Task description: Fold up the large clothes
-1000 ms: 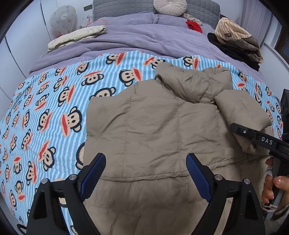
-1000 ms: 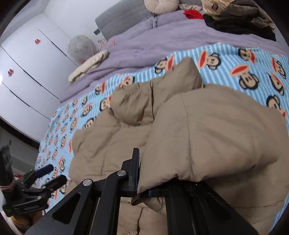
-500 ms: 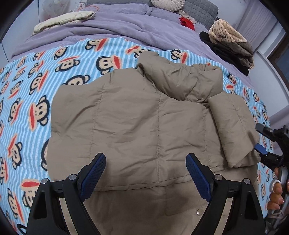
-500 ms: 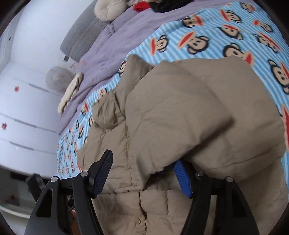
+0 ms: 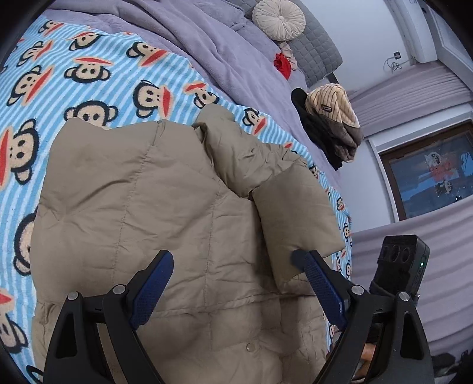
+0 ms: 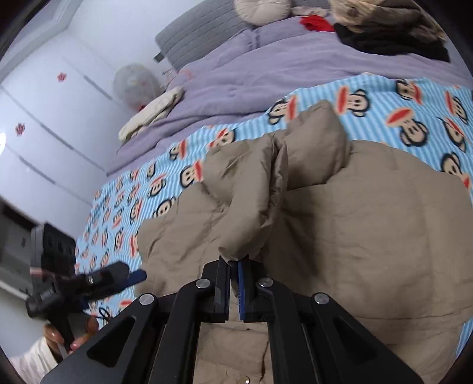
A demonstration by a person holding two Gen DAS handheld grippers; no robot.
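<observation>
A big bed (image 5: 207, 47) fills most of both views. A purple blanket (image 6: 266, 73) covers the far part of the bed. A blue striped blanket with monkey faces (image 5: 88, 73) covers the near part.

A big tan puffy jacket (image 5: 147, 206) lies spread out on the monkey blanket. In the left wrist view one sleeve (image 5: 295, 218) is folded over onto the body of the jacket. The collar part (image 5: 236, 147) is bunched up at the far end. A small round snap (image 5: 250, 347) shows near the bottom edge.

A pile of other clothes (image 5: 328, 124) sits on the far side of the bed, with a striped tan piece on top and a black one under it. A round cream pillow (image 5: 278, 19) leans on the gray headboard (image 5: 313, 44). A small red thing (image 5: 282, 65) lies near it. A folded cream cloth (image 6: 150, 115) rests on the purple blanket.

The left gripper (image 5: 233, 277) hangs over the jacket. Its jaws are wide apart and hold nothing; the right-hand one sits just beside the sleeve end.

The right gripper (image 6: 233, 265) has its jaws pressed tight together on a bunched-up piece of the jacket, which lifts up into a ridge.

A hand (image 6: 59, 339) holds the left gripper in the right wrist view.
</observation>
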